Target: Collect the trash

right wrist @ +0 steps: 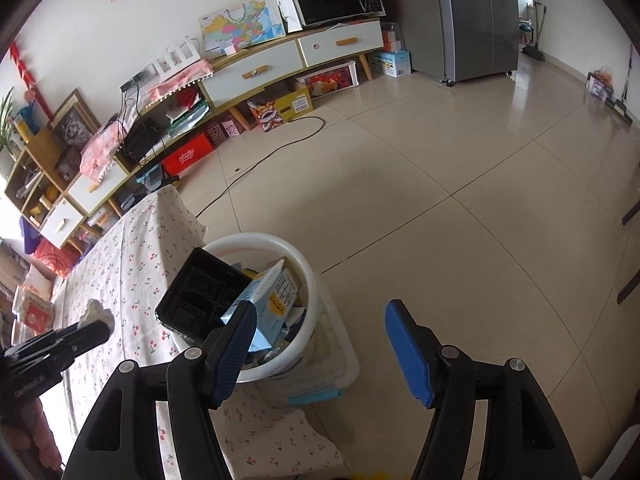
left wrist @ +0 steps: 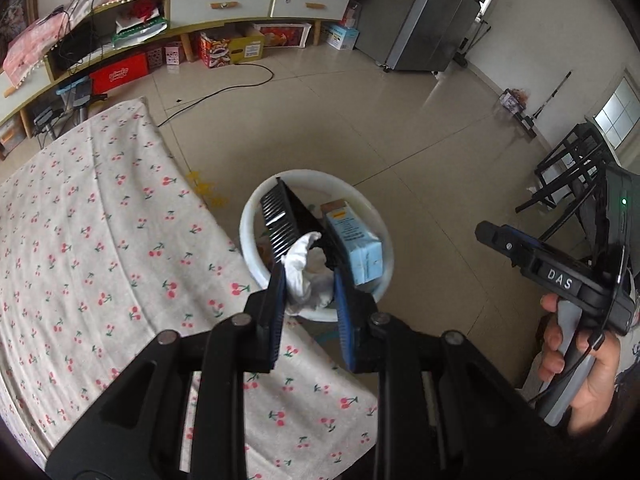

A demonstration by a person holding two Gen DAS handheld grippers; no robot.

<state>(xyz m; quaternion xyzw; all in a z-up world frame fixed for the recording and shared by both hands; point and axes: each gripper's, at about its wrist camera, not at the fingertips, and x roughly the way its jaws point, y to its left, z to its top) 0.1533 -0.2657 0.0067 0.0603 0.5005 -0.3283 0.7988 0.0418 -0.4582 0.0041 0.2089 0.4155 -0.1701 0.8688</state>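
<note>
From the left wrist view we see the left gripper (left wrist: 308,276) closed narrow on a crumpled white tissue (left wrist: 306,270), which sits between the two fingers and hangs over the near rim of the white bin (left wrist: 256,204). The bin stands on the floor just beside the bench (left wrist: 100,240) with the cherry-print cloth, and it already holds a black plastic tray (left wrist: 286,216) and a light blue carton (left wrist: 358,246). We judge the tissue to be very light and soft; it crushes easily and gives no resistance, so a grip across its thick middle is enough, and it may cling to the pads when we let go. At the right edge of this view a hand (left wrist: 576,368) carries the right gripper. From the right wrist view we see the right gripper (right wrist: 324,344) with its jaws standing wide and nothing between them, above the floor beside the bin (right wrist: 308,276). The tray (right wrist: 196,300) leans out over the rim and the carton (right wrist: 276,292) is upright beside it; both look stiff and light. At the left edge the left gripper (right wrist: 100,326) holds the tissue (right wrist: 94,310) above the bench (right wrist: 132,248).
</note>
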